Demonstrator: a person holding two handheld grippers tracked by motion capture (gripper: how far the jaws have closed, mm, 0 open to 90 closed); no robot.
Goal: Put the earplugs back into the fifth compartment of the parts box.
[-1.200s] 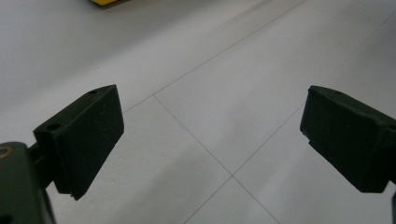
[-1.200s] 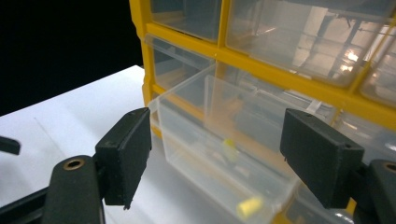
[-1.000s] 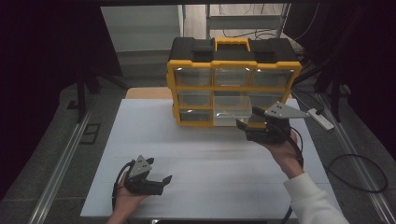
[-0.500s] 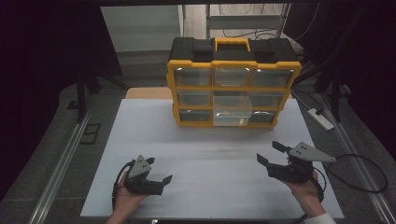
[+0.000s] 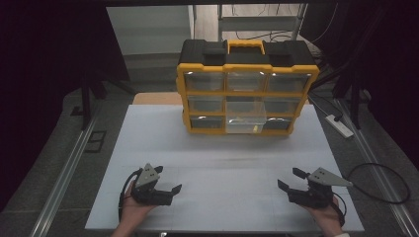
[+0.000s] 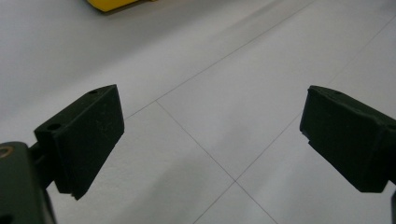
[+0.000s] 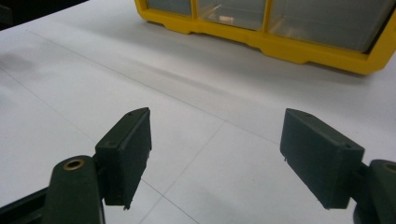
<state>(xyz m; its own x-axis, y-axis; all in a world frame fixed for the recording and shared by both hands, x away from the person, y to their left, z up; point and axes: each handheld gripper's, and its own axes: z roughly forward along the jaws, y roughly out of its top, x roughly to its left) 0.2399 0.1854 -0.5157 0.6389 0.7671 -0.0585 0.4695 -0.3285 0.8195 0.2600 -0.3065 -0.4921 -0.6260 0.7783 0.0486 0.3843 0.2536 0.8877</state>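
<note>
I'm seeing the white table glowing evenly under overhead light while the room around is lying dark, edges slightly soft.

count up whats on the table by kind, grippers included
yellow and black drawer organizer: 1
handheld grippers: 2, left gripper and right gripper, both open and empty
total: 3

the white rectangular table lies bare from near edge to middle; only the yellow-and-black plastic drawer organiser blocks the far edge.
</note>
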